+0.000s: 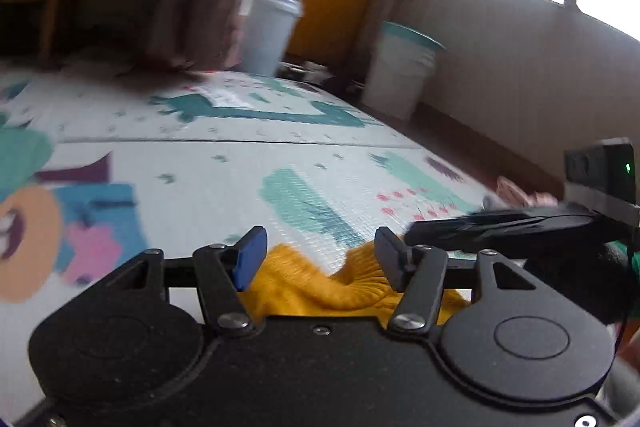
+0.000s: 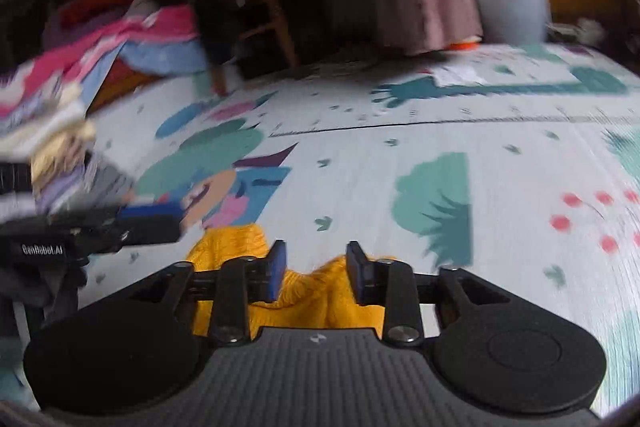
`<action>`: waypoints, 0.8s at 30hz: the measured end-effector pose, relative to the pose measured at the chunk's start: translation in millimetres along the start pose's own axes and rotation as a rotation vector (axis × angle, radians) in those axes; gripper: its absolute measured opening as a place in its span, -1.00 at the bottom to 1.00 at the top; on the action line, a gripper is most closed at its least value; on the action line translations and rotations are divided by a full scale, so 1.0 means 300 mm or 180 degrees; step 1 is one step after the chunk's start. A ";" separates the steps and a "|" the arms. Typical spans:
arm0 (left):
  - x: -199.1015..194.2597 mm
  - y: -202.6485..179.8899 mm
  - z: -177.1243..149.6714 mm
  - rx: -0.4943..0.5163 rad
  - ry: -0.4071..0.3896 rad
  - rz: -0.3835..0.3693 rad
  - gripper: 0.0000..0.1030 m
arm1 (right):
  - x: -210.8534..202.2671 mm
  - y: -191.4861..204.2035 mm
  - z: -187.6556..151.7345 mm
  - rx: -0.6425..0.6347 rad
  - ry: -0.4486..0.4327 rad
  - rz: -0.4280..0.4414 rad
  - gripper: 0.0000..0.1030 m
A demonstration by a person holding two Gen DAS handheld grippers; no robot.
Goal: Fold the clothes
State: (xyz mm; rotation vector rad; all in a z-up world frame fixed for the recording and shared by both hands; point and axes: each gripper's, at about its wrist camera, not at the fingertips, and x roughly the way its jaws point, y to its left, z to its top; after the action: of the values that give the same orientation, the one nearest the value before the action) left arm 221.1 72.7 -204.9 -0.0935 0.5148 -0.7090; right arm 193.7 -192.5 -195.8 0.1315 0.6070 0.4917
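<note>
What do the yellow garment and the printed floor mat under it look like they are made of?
Yellow garment: looks like a chunky knit, probably wool or acrylic yarn, matte; ribbed rows show in its bunched folds between the gripper fingers. Printed floor mat: seems to be foam or vinyl play matting with a slight sheen; fine embossed grid texture, cartoon print, and a straight seam between panels. Blur leaves both uncertain.

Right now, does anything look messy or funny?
Yes. The yellow sweater lies bunched up on the play mat, not flat or folded. A heap of clothes leans untidily at the mat's left edge.
</note>
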 end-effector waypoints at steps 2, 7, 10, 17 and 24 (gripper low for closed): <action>0.059 -0.010 -0.069 0.0292 0.0275 0.0165 0.22 | 0.058 -0.010 -0.053 -0.0034 0.0202 -0.0008 -0.17; 0.091 -0.003 -0.161 0.0320 0.0363 0.0363 0.31 | 0.087 0.009 -0.131 -0.0228 0.0087 0.0025 -0.12; 0.063 -0.022 -0.125 0.0438 0.0312 0.0390 0.32 | 0.076 0.020 -0.101 -0.0323 0.0194 -0.0006 -0.12; -0.110 -0.125 -0.135 0.0727 -0.0016 0.0138 0.29 | -0.092 0.139 -0.099 -0.0918 0.0018 -0.0010 -0.11; -0.021 -0.110 -0.260 0.0728 0.0347 0.0157 0.42 | -0.055 0.091 -0.252 -0.0403 0.0062 -0.0089 -0.07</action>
State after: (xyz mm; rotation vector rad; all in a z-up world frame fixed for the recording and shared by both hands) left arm 159.6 58.6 -261.9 0.1719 0.5349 -0.7228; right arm 127.4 -178.2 -242.0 -0.0018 0.5944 0.5033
